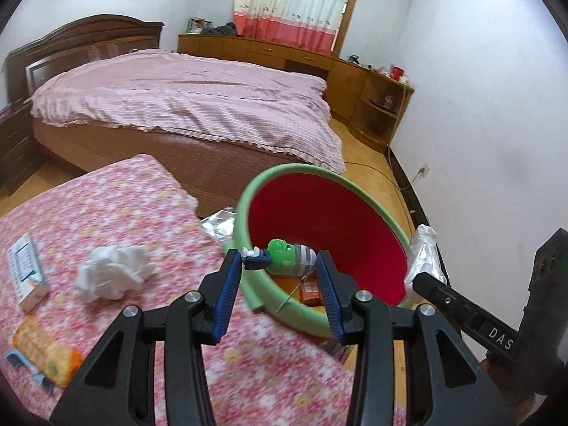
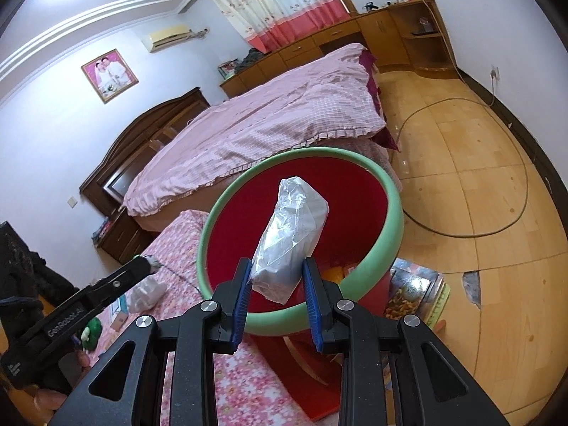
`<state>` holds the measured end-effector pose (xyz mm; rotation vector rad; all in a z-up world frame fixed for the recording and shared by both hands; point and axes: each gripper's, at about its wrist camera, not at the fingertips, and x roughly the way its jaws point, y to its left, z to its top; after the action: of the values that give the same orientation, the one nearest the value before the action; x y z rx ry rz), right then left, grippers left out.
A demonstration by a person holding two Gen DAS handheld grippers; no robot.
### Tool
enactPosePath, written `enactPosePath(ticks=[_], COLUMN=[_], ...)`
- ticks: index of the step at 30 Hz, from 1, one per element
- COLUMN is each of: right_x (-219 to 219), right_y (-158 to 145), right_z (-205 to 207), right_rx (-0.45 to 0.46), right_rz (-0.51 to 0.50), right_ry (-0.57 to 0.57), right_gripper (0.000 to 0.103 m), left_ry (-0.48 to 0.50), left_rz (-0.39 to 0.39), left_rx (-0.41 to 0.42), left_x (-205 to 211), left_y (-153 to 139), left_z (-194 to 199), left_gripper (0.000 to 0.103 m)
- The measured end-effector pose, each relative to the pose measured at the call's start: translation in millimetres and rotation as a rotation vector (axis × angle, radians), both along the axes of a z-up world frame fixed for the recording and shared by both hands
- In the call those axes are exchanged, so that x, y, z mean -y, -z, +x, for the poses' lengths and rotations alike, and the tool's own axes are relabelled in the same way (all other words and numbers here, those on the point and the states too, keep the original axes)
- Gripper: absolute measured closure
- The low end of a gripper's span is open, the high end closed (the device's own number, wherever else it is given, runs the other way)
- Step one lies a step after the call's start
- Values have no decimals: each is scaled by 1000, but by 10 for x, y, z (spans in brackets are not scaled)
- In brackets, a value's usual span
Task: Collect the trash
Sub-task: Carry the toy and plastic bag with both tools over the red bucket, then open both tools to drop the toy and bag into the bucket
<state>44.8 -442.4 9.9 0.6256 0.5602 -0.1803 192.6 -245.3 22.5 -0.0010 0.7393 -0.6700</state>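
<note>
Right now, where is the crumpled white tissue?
In the left wrist view the crumpled white tissue lies on the pink floral cover, left of the left gripper, between the small box and the green-rimmed bin.

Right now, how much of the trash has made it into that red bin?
Some: an orange box already lies in the red bin. In hand: the left tongs hold a green toy, the right tongs a plastic bag, both over the bin. Left: crumpled tissue, white box, cracker pack.

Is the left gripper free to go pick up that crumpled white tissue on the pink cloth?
Probably not yet: the left gripper is shut on a green toy over the bin. Nothing covers the tissue.
</note>
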Motion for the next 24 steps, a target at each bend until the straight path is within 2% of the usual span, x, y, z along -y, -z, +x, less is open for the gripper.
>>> enactPosePath(ticks=[11,24], right_x=[160,191], right_y=[85,153], right_z=[38,116], right_rx=[-6,-28], right_rz=[14,22], right_ry=[13,13], right_gripper=[74,74], left_ry=[46,48], left_rz=[30,65], left_rx=[-35,-55], left_x=[354,398], left_y=[235,316], left_z=[107,108], left_gripper=[59,59])
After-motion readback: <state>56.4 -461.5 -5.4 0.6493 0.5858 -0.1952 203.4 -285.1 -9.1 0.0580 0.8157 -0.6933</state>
